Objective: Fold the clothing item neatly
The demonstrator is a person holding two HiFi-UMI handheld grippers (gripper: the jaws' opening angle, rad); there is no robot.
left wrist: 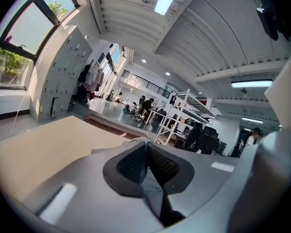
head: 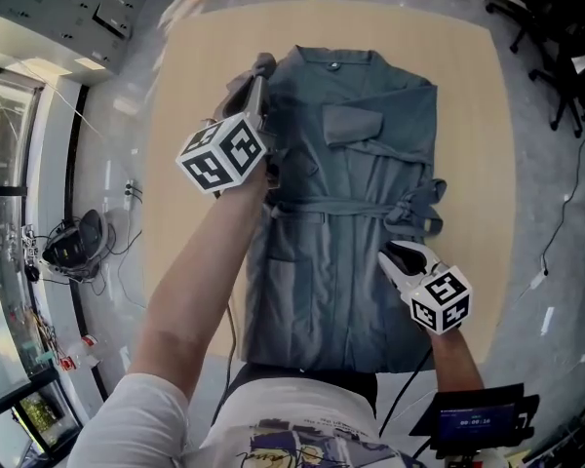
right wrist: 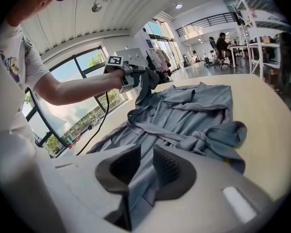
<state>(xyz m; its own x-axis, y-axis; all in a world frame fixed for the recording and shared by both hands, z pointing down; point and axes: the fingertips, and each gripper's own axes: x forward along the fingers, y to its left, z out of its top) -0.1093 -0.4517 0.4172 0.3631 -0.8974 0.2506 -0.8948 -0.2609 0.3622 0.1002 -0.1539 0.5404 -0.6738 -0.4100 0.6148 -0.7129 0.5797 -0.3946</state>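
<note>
A grey-blue robe (head: 361,183) lies spread on the beige table (head: 190,76), collar far from me, with its belt knotted (head: 411,209) at the right. My left gripper (head: 259,88) is over the robe's left edge, shut on a fold of the sleeve and holding it raised. In the left gripper view its pads (left wrist: 136,164) meet on thin blue cloth. My right gripper (head: 400,254) is at the robe's lower right part. Robe cloth (right wrist: 194,110) runs up between its pads (right wrist: 169,165), which grip it. The right gripper view also shows the left gripper (right wrist: 131,77) holding the lifted sleeve.
The table's front edge is against my body. Office chairs (head: 565,57) stand on the floor at the far right. Cables and a dark device (head: 78,242) lie on the floor at the left. A small screen (head: 473,419) is at the lower right.
</note>
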